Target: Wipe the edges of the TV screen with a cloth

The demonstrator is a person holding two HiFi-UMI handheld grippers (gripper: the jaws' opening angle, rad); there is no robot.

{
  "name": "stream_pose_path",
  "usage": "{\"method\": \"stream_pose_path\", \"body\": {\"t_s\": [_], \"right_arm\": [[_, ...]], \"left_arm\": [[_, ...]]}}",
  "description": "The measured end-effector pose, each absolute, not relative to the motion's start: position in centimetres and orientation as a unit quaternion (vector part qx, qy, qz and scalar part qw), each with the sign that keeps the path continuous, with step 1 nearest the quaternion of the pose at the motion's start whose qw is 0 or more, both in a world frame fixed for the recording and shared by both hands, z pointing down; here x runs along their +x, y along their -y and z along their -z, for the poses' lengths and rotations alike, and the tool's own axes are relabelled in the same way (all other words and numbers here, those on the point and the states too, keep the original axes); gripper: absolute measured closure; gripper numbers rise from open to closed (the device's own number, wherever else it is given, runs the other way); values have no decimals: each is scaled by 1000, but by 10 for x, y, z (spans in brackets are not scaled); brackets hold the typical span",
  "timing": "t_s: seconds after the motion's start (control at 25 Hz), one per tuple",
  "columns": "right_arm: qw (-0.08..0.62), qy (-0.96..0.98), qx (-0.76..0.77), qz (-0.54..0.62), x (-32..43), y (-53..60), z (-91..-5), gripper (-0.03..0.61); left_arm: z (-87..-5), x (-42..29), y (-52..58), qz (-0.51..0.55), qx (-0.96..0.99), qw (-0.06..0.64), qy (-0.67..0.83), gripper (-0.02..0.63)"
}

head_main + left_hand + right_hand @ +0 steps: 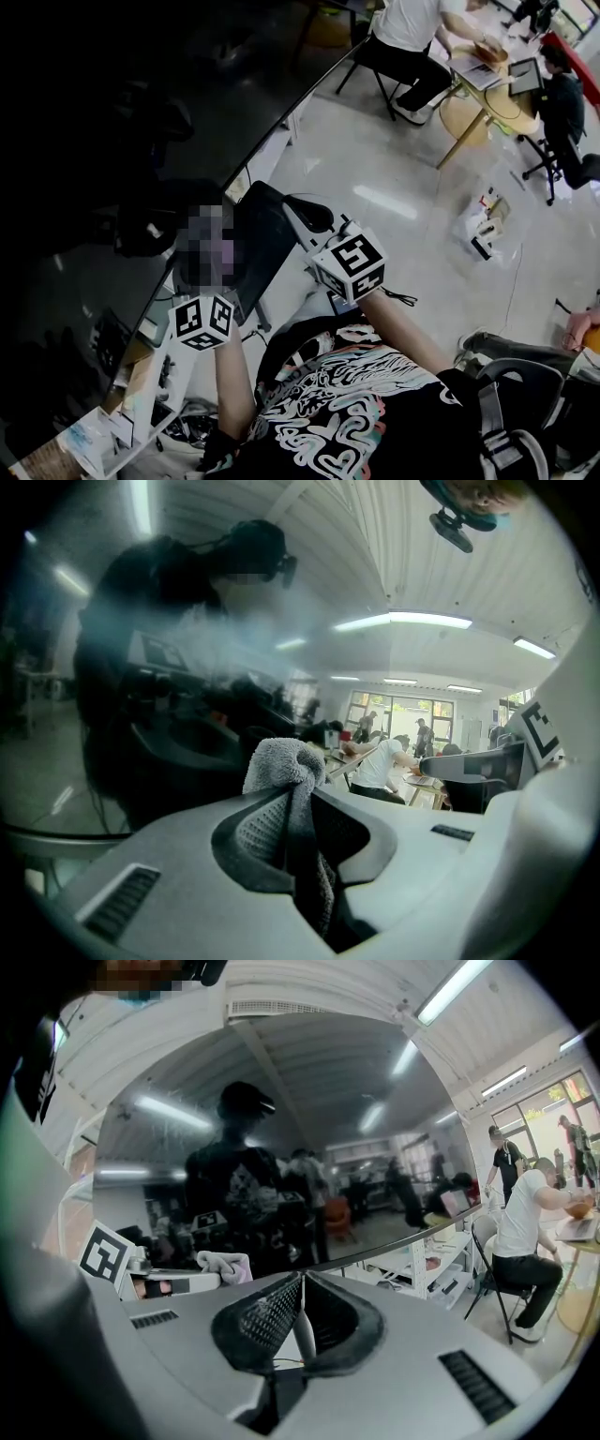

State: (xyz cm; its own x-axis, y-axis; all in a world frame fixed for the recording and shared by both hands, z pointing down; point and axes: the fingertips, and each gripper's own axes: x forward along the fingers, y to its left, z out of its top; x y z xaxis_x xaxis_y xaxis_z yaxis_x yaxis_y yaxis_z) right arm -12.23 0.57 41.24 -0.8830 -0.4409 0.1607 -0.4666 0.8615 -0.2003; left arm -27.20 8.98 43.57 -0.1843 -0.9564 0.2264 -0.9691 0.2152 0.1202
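- Got the left gripper (298, 794) clamped down hard on a grey cloth (278, 761). Bunched wad sticking out past the tips, rest of it trailing back between the pads.
- Holding that wad right up by the lower edge of the TV screen (141, 658). Can't tell for sure whether it's actually on the glass or the frame.
- Got the right gripper (302, 1288) squeezed closed as well, pads pressed together with nothing caught in them. Parked just to the right of the left gripper and aimed at the same bottom rim.
- From the right gripper view, can spot the cloth poking out of the left gripper, sitting right along the screen's bottom rim.
- Nothing lit on the screen itself, just dark glossy glass throwing back the ceiling lights and a dark figure.
- Under the TV, seeing a white shelf unit (427, 1265) stuffed with boxes and odds and ends.
- Further back, spotting a person in a white shirt (410, 23) on a black chair (375, 61), leaning over a wooden table (487, 103). Well apart from the TV, not blocking anything.
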Motion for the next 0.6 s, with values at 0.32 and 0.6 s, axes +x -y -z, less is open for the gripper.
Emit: {"method": "stream_pose_path", "body": {"t_s": [0.32,0.6], "right_arm": [[53,960,245,-123,-115,11,-413,545],[57,958,249,-127,-112,29,-418,545]], "left_arm": [[-438,-257,-63,-46,627,127,767,563],[-438,-245,-41,-54,632,128,762,562]]}}
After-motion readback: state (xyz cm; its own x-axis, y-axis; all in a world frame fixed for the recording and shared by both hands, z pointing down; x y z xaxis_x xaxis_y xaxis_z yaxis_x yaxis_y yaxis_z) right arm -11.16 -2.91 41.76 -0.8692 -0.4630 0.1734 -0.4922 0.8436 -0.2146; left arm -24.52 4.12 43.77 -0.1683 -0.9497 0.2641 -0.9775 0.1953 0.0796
